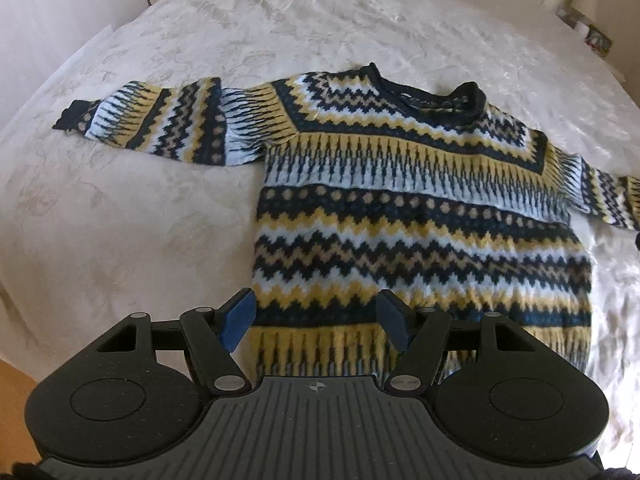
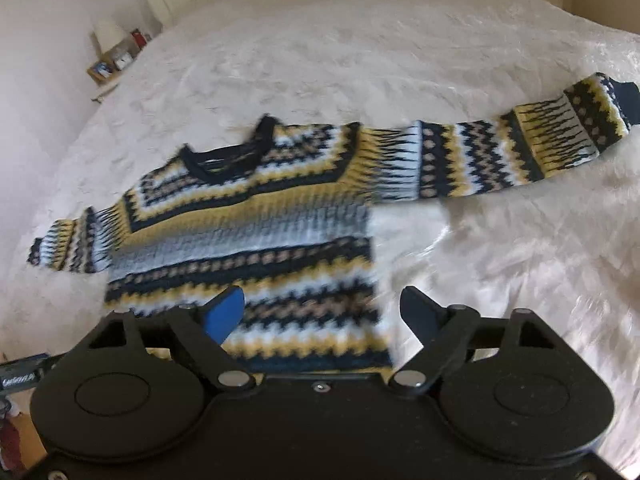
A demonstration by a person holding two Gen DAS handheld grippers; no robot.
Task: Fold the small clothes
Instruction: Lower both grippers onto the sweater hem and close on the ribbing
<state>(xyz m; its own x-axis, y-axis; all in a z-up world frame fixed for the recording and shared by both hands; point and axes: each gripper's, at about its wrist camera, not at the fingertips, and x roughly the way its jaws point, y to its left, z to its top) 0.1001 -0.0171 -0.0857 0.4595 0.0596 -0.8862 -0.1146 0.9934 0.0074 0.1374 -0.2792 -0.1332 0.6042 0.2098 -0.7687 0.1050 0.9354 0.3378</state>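
A knitted sweater (image 1: 420,216) in navy, yellow, white and tan zigzag bands lies flat, front up, on a cream bedspread (image 1: 140,220), both sleeves spread sideways. In the left wrist view my left gripper (image 1: 316,314) hovers above the hem near the sweater's lower left corner, its blue-padded jaws open with nothing between them. In the right wrist view the sweater (image 2: 248,236) is blurred; my right gripper (image 2: 322,310) hangs over its lower right side edge, jaws wide open and empty. The hem there is hidden behind the gripper body.
The bedspread (image 2: 500,260) stretches wide on all sides of the sweater. A bedside table with small items (image 2: 116,60) stands at the bed's far corner. Wooden floor (image 1: 16,384) shows at the lower left of the left wrist view.
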